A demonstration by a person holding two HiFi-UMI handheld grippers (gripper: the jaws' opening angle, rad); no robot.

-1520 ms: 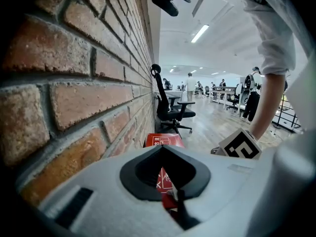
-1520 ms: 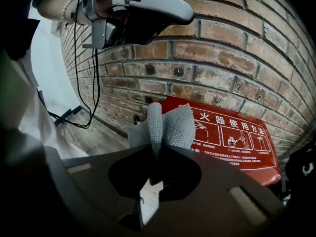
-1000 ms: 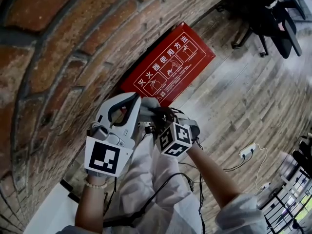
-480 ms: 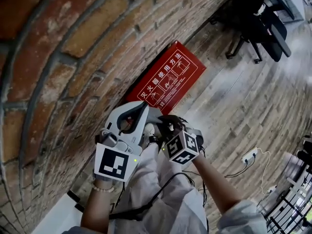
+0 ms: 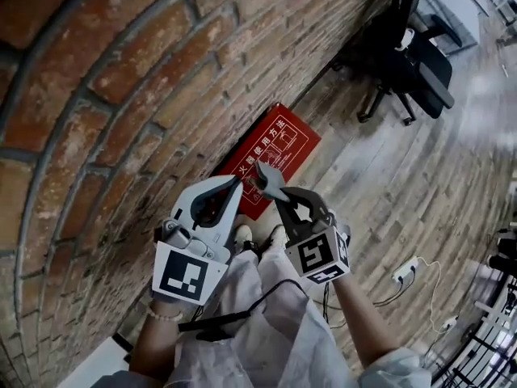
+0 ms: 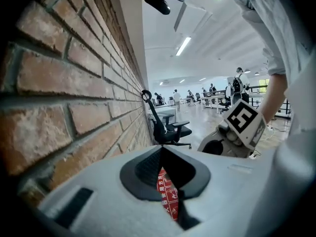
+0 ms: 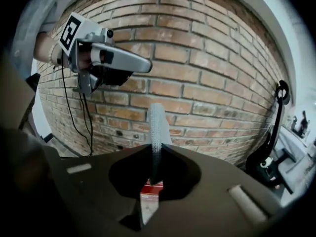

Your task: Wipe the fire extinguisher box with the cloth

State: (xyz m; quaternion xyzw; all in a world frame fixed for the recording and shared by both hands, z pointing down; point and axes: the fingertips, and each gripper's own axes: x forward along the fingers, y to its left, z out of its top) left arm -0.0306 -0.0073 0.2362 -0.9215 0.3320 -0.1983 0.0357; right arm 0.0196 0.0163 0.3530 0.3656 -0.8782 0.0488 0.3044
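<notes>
So the red fire extinguisher box (image 5: 272, 153) is lying flat on the wood floor (image 5: 420, 184), pushed up against the bottom of the brick wall (image 5: 113, 103). It's down past the tips of both jaws, and neither pair touches it. The left gripper (image 5: 235, 182) has its white jaws pressed together with nothing between them, and you can see a strip of the red box through the gap at their base. Same with the right gripper (image 5: 260, 172): dark jaws closed tip to tip and empty, just beside the left ones. An office chair (image 5: 412, 63) stands well beyond the box.
</notes>
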